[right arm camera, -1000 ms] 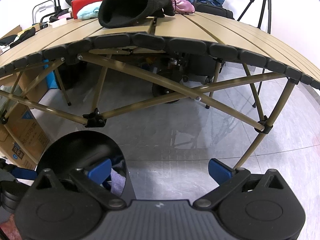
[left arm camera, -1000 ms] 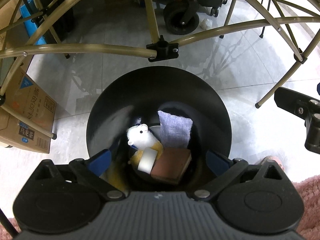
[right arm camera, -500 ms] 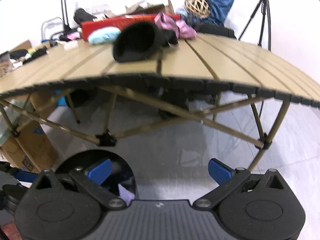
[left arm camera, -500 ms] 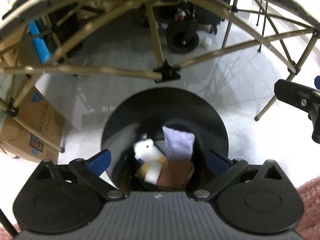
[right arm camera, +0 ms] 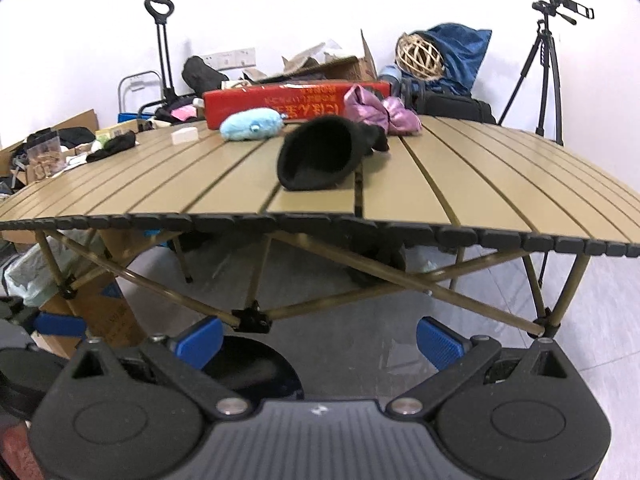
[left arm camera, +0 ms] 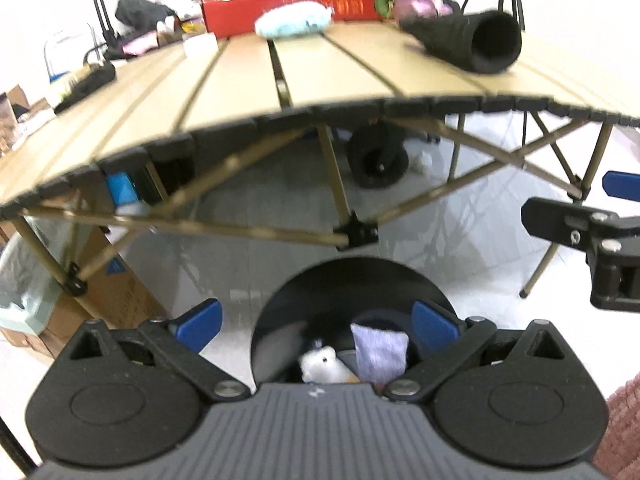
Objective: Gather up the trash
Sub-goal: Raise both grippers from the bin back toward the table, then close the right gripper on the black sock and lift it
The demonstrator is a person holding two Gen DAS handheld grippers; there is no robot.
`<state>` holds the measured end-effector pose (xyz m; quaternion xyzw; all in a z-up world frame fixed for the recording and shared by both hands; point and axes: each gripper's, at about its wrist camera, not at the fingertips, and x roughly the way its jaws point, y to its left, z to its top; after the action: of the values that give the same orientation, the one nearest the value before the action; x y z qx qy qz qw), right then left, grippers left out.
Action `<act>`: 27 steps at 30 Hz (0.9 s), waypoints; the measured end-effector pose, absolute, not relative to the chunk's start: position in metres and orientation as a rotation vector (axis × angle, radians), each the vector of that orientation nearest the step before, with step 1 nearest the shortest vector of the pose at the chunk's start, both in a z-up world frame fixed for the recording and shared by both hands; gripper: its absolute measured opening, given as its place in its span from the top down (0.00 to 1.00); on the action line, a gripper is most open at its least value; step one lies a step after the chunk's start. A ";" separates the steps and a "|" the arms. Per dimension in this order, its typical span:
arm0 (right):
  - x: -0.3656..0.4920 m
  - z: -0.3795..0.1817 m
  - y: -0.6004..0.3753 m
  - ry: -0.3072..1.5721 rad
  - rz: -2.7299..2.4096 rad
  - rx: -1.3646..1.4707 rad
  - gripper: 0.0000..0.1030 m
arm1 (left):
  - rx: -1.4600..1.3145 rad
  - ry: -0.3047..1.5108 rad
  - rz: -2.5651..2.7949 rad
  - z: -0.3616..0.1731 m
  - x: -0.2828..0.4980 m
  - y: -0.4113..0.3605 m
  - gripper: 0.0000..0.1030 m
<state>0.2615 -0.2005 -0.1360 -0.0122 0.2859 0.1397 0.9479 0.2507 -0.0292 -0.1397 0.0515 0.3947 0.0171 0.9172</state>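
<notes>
Black hat (right arm camera: pixel 320 156), mouth seemingly camera-ward

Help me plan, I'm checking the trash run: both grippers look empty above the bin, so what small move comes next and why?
Probably reach the right gripper forward over the table edge toward the black knit hat. It lies nearest that edge, almost straight ahead, and the jaws stand open and empty. The bin already holds several items.

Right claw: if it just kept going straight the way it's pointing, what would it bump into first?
Probably the folding table. The open, empty right claw points at the crossed legs under the near edge, so it likely meets those or the edge first; depth is hard to judge.
</notes>
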 end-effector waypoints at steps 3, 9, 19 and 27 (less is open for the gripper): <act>0.253 -0.126 -0.201 0.545 0.305 -0.021 0.00 | 0.103 0.765 0.035 -0.130 0.244 -0.027 0.00; 0.238 -0.101 -0.204 0.449 0.327 -0.004 0.00 | 0.113 0.662 0.049 -0.110 0.232 -0.024 0.00; 0.238 -0.072 -0.192 0.353 0.310 -0.048 0.00 | 0.090 0.540 0.065 -0.081 0.230 -0.013 0.00; 0.262 -0.059 -0.180 0.300 0.297 -0.055 0.00 | 0.077 0.454 0.122 -0.056 0.246 0.000 0.00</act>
<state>0.2617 -0.1799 -0.0591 -0.0273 0.1490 0.1475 0.9774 0.2457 -0.0004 -0.0562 0.0380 0.2249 0.0603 0.9718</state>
